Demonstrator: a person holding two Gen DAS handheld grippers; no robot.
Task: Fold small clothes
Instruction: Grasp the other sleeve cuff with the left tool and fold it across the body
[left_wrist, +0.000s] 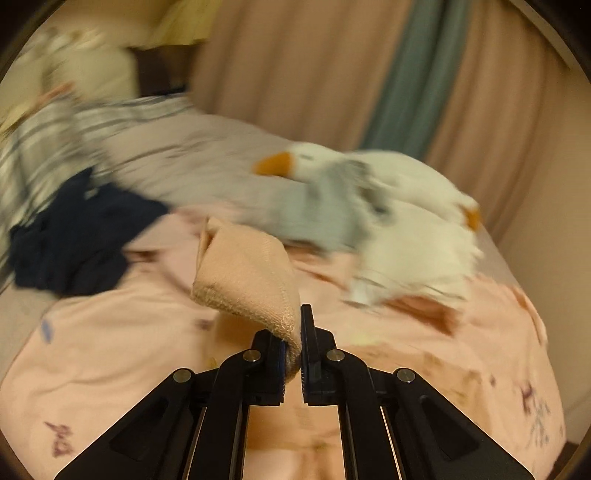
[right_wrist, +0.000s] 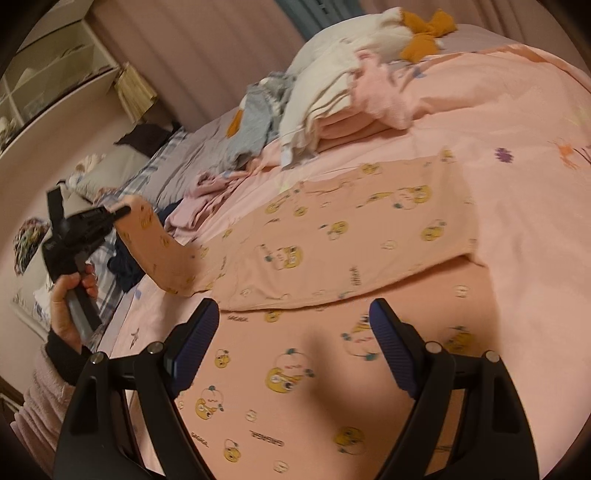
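Note:
A peach garment printed with yellow cartoon chicks (right_wrist: 332, 236) lies spread on the pink bed. One ribbed end of it (left_wrist: 247, 277) is lifted off the bed, pinched in my left gripper (left_wrist: 298, 343). The right wrist view shows that gripper (right_wrist: 123, 211) at the left holding the raised part of the garment. My right gripper (right_wrist: 291, 332) is open and empty, hovering just above the near part of the garment, its blue pads (right_wrist: 195, 343) spread wide.
A white goose plush (left_wrist: 388, 192) with a grey cloth lies at the back right. A dark navy garment (left_wrist: 77, 243) and a striped quilt (left_wrist: 44, 147) lie at the left. A pink garment (right_wrist: 207, 199) is bunched beyond the peach one. Curtains hang behind the bed.

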